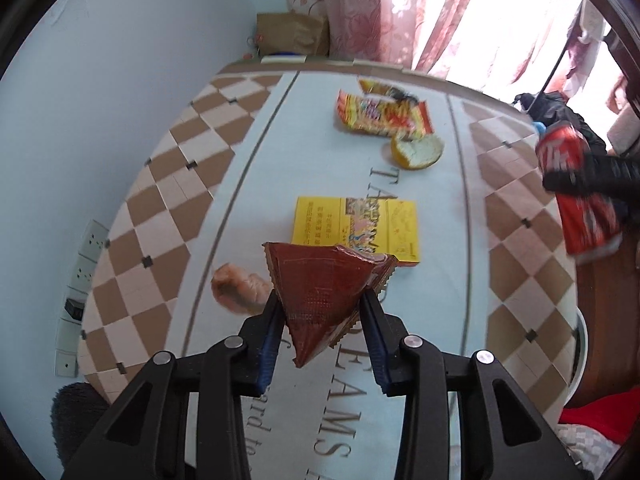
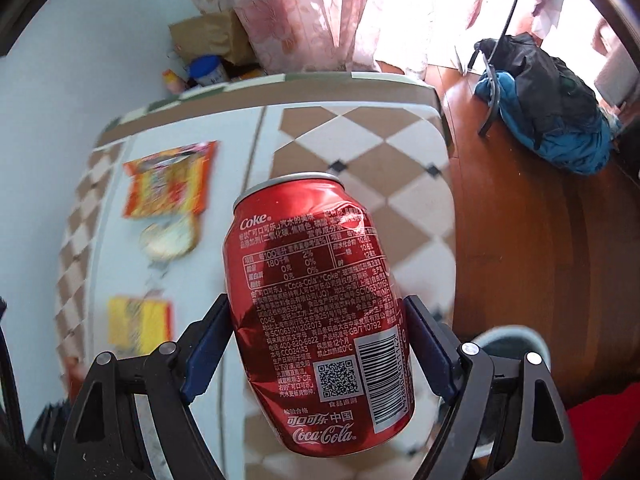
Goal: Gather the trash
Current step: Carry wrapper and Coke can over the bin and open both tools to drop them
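Observation:
My left gripper (image 1: 320,300) is shut on a crumpled brown wrapper (image 1: 324,284) and holds it above the table (image 1: 280,152). My right gripper (image 2: 316,312) is shut on a dented red Coke can (image 2: 316,304), held over the table's right side; the can also shows at the right of the left wrist view (image 1: 576,184). On the table lie a yellow box (image 1: 356,224), an orange-yellow snack bag (image 1: 380,114), a piece of bread (image 1: 418,150) and a pinkish scrap (image 1: 238,288).
A white bin rim (image 2: 508,340) shows on the wooden floor (image 2: 520,220) behind the can. A chair with dark and blue clothes (image 2: 552,108) stands by the curtains. A brown paper bag (image 1: 292,34) and jars sit behind the table's far end.

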Available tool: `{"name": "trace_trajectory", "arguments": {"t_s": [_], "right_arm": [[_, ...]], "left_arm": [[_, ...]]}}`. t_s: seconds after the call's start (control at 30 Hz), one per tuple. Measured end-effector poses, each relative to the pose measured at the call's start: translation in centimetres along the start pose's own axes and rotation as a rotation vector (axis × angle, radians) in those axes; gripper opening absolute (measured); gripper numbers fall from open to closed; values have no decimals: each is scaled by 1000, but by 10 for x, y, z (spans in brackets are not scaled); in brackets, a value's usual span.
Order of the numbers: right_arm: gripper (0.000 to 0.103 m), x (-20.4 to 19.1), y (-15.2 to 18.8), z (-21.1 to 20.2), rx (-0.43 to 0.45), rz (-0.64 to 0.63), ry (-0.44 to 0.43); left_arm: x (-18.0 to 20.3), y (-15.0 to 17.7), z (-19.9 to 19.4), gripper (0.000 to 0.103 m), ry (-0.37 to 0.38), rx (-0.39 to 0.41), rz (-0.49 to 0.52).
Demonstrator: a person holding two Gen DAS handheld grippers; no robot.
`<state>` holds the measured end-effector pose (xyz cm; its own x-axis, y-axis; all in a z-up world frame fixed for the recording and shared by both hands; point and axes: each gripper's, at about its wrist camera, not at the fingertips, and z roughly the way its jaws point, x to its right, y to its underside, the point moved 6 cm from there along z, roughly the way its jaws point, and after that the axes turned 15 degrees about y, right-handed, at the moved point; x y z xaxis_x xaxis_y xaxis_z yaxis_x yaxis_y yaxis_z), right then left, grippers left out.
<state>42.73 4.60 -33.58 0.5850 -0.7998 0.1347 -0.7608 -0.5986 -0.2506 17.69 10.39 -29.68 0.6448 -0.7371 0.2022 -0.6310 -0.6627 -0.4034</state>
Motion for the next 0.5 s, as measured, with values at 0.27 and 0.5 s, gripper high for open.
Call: {"name": "trace_trajectory", "arguments": {"t_s": [0.27,0.5], "right_arm": [[85,6,80,-58,66,80,-82],[85,38,119,-113,151,194,-155]], "left_arm": [[18,-5,-49,35,21,87,71],[57,-11,-92,34,74,152,150]]}}
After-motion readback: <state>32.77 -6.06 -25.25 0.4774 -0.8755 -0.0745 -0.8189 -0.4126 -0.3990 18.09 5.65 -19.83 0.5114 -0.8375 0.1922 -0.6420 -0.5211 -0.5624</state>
